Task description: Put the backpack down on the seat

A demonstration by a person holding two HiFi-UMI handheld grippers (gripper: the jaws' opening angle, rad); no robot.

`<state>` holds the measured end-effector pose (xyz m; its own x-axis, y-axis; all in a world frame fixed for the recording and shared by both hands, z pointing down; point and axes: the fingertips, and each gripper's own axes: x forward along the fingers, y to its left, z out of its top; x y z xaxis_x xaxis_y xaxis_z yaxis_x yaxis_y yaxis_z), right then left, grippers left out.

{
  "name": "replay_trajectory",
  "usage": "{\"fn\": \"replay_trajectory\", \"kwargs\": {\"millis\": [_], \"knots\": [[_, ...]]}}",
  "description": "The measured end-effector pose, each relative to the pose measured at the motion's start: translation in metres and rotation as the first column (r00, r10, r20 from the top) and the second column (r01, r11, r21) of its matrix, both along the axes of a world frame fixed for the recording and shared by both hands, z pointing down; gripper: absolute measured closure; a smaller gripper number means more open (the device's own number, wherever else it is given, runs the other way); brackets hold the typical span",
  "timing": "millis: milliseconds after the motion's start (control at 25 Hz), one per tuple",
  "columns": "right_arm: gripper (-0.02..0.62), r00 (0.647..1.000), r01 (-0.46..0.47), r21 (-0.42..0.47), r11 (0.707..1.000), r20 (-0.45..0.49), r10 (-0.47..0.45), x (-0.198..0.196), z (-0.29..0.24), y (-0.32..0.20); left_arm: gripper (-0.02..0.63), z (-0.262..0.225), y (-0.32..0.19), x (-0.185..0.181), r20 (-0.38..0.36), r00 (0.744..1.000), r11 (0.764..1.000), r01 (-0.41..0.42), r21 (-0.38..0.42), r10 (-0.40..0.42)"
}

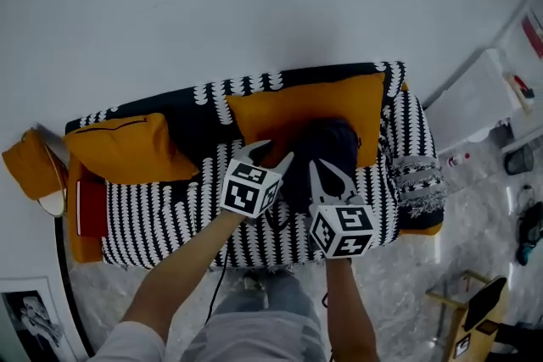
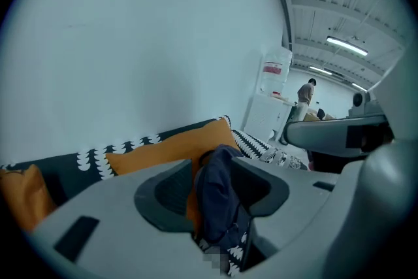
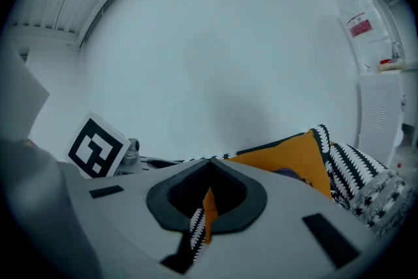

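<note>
On the sofa [image 1: 170,216] seat, backpack [image 1: 335,144] fabric clamped between left gripper [image 1: 276,153] jaws; right gripper [image 1: 327,175] jaws together, empty, beside it.

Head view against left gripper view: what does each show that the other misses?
Only the head view: the person's forearms, the floor, a red object at the sofa's left end. Only the left gripper view: backpack fabric clamped in the left tongs, a distant person, ceiling lights. Both: the backpack, the sofa, the orange cushion behind the backpack.
</note>
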<state>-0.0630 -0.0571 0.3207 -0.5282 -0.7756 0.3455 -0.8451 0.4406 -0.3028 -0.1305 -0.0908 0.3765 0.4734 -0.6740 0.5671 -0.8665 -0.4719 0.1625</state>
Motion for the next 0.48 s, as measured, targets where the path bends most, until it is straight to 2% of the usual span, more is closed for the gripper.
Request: {"fn": "replay_trajectory", "kwargs": {"millis": [240,480], "knots": [[0.595,0.999,0.035,0.042,0.998,-0.024,-0.034,-0.031,-0.031,0.039,0.432,-0.036,0.047,-0.024,-0.027,0.998,0.997,0.058,0.057,-0.056],[0.594,0.997,0.075,0.096,0.993,-0.04,-0.071,-0.063,-0.065,0.077,0.443,-0.075,0.097,-0.048,-0.047,0.991,0.984,0.134,0.122,-0.129]]}}
